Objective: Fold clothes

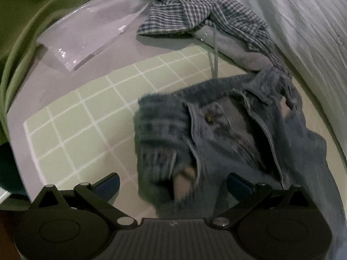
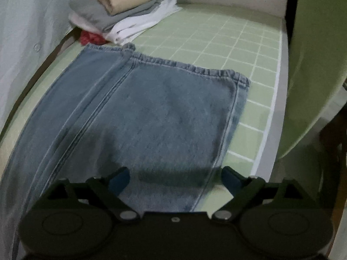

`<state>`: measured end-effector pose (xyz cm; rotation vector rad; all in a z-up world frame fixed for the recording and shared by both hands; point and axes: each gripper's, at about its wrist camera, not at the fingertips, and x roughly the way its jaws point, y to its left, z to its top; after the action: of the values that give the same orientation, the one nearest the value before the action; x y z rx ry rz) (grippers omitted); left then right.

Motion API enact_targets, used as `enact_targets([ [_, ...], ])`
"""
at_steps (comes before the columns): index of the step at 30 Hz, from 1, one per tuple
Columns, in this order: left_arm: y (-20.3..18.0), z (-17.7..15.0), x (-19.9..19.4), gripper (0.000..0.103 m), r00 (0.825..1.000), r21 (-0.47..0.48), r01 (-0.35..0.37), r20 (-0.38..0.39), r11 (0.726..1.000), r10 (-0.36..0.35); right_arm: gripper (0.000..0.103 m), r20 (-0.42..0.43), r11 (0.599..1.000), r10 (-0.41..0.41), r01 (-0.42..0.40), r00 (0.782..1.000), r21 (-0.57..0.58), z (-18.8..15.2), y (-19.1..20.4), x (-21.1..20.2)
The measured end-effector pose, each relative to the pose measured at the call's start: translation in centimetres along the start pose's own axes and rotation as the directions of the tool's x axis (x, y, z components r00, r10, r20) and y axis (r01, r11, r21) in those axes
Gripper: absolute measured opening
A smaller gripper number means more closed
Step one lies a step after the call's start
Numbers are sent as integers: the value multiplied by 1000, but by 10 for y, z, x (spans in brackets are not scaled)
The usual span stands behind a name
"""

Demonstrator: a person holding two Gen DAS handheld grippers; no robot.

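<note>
Both the left gripper [image 1: 173, 184] and right gripper [image 2: 176, 178] hung spread-jawed over the jeans [image 2: 151, 112] on the mat [image 2: 227, 34].

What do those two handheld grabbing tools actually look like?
Both look alike. The left tool and right tool each have a matte black body with two round discs, a ribbed centre panel, angular black link arms with silver pivot pins, and two blue fingertips. No cables show.
</note>
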<state>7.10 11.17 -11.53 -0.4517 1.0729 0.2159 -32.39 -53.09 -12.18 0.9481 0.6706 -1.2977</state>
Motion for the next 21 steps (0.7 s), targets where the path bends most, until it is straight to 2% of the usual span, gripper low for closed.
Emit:
enact_targets([
  [4, -5, 9, 8, 100, 999, -32, 41, 0, 999, -41, 90, 11, 999, -10, 9, 1000, 51, 5, -2, 2],
  [6, -7, 9, 8, 93, 998, -51, 59, 12, 997, -59, 76, 15, 999, -12, 11, 1000, 50, 8, -1, 2],
  [7, -8, 9, 8, 91, 998, -61, 60, 20, 996, -59, 64, 12, 999, -18, 18, 1000, 35, 10, -1, 2],
  [10, -10, 6, 7, 66, 999, -87, 17, 49, 996, -13, 16, -8, 998, -48, 48, 999, -38, 15, 2, 3],
  [11, -8, 7, 5, 54, 998, -102, 15, 55, 995, -10, 10, -6, 998, -43, 43, 999, -48, 17, 1, 1],
  [12, -6, 7, 4, 45, 998, -117, 14, 61, 993, -7, 9, 1, 998, -30, 30, 1000, -51, 18, -1, -3],
  [15, 2, 7, -1, 33, 998, -149, 32, 53, 988, -25, 7, 21, 998, 11, -10, 1000, -59, 21, -8, -15],
  [21, 12, -12, -41, 26, 995, -133, 38, 93, 990, -25, 6, 64, 995, 74, -68, 995, -78, 32, -26, -43],
])
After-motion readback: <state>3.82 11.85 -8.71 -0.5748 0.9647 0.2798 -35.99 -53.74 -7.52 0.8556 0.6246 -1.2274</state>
